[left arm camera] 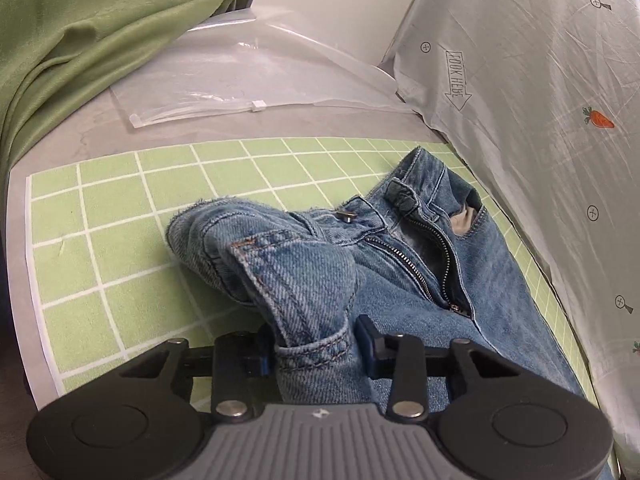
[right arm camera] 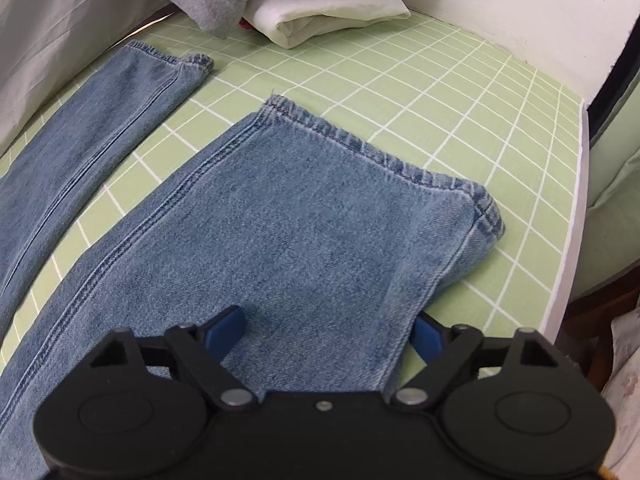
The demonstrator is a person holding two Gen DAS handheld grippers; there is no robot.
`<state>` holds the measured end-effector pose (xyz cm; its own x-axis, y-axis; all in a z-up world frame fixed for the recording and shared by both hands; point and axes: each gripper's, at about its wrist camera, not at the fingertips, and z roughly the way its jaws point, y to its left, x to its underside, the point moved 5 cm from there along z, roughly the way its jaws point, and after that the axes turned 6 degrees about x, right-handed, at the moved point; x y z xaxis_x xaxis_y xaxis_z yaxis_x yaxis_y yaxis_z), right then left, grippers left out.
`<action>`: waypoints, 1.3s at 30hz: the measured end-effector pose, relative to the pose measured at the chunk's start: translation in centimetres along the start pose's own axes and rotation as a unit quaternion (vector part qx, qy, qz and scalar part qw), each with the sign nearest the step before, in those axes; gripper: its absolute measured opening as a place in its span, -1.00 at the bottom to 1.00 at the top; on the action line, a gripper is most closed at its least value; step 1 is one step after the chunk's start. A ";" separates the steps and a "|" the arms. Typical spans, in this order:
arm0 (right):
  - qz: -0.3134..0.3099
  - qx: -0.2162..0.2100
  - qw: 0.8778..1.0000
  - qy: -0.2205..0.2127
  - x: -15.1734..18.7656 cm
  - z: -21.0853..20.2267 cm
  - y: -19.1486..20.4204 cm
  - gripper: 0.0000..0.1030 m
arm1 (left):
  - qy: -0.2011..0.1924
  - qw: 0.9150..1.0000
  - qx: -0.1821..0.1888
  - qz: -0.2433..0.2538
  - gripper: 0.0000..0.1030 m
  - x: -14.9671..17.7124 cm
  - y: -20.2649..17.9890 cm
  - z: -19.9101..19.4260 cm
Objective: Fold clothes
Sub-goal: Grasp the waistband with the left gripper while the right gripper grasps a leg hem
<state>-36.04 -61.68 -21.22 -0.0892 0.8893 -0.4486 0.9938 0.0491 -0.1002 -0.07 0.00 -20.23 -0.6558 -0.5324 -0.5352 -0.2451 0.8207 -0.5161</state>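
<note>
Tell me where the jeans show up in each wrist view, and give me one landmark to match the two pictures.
Left wrist view: the jeans fill the lower centre and right, waistband and open zipper showing, one waist corner bunched in the left gripper.
Right wrist view: both legs run from lower left to their hems; the nearer leg lies between the fingers of the right gripper.
Shared landmark: the green grid mat under them.

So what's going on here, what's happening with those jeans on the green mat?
A person is folding a pair of blue jeans on a green grid mat, using a handheld gripper in each hand. The left gripper has its fingers closed on a bunched piece of the waistband, lifted near the open zipper. The right gripper sits open over one leg near its hem, fingers on either side of the denim. The other leg lies flat beside it. Folded clothes are stacked at the mat's far end.
</note>
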 end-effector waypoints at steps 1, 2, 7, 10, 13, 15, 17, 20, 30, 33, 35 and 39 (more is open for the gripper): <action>-0.004 -0.004 1.000 0.000 -0.1 -0.1 0.2 0.52 | -0.001 1.000 0.002 0.000 -0.29 0.0 0.0 0.0; -0.008 -0.008 1.000 0.000 -0.2 -0.2 0.4 0.41 | -0.001 1.000 0.005 0.000 -0.31 0.0 0.1 0.1; -0.024 -0.021 0.999 0.002 -0.8 -0.4 0.4 -0.21 | 0.001 1.000 0.006 -0.005 -0.41 -0.1 0.1 0.2; -0.012 -0.037 0.999 0.010 -1.2 -0.1 -0.5 -0.70 | 0.007 1.000 0.001 -0.007 -0.45 -0.3 0.0 0.2; 0.008 -0.061 0.998 0.018 -1.3 -0.1 -1.2 -0.84 | 0.017 1.000 -0.006 -0.016 -0.51 -0.5 -0.2 0.0; 0.024 -0.075 0.997 0.017 -1.2 -0.3 -1.6 -0.85 | 0.023 0.999 -0.010 -0.026 -0.54 -0.7 -0.5 -0.3; 0.045 -0.091 0.995 0.011 -1.0 -0.9 -1.8 -0.85 | 0.022 0.999 -0.009 -0.035 -0.56 -1.2 -1.1 -1.0; 0.091 -0.125 0.988 0.001 -1.3 -2.0 -2.7 -0.86 | 0.017 0.999 -0.006 -0.045 -0.58 -1.8 -2.3 -2.1; 0.213 -0.243 0.944 -0.061 -5.3 -6.8 -2.9 -0.87 | -0.013 0.999 -0.002 -0.033 -0.64 -4.8 -7.7 -3.8; 0.225 -0.276 0.931 -0.083 -7.5 -8.9 -1.9 -0.87 | -0.034 0.999 0.007 -0.018 -0.64 -6.4 -10.0 -4.6; 0.221 -0.294 0.923 -0.111 -9.1 -10.6 -1.1 -0.87 | -0.051 0.999 0.009 -0.005 -0.63 -6.9 -11.3 -5.1; 0.215 -0.288 0.927 -0.105 -11.1 -8.9 1.3 -0.87 | -0.047 0.998 -0.024 -0.044 -0.63 -6.7 -10.8 -2.8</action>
<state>-33.13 -67.43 -8.45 0.3728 0.7773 -0.5068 0.8064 -0.0012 0.5914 5.03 -4.69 -9.20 -0.5605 -0.6179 -0.5514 -0.3345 0.7780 -0.5318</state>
